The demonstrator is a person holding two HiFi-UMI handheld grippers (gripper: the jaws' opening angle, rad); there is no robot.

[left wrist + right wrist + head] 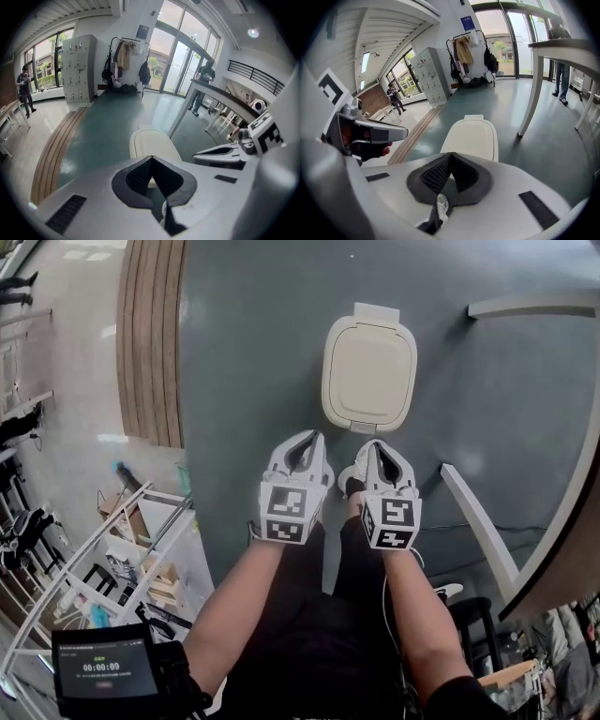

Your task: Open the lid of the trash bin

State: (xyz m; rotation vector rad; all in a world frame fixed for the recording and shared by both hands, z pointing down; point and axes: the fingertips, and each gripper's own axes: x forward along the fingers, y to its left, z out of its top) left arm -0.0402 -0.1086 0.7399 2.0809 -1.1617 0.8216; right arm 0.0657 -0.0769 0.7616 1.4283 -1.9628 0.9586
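Presently, one cream trash bin is recorded standing on the green floor, with its lid lying flat and closed.

- Left gripper: held near the bin's front edge, towards its left corner. The jaws are pressed together at the tips and nothing is pinched.
- Right gripper: held just beside the left one, near the same front edge. The jaws are likewise pressed together and empty.
- Wooden strip: set into the floor well apart from the bin, on its left.
- White table leg: placed to the bin's right.
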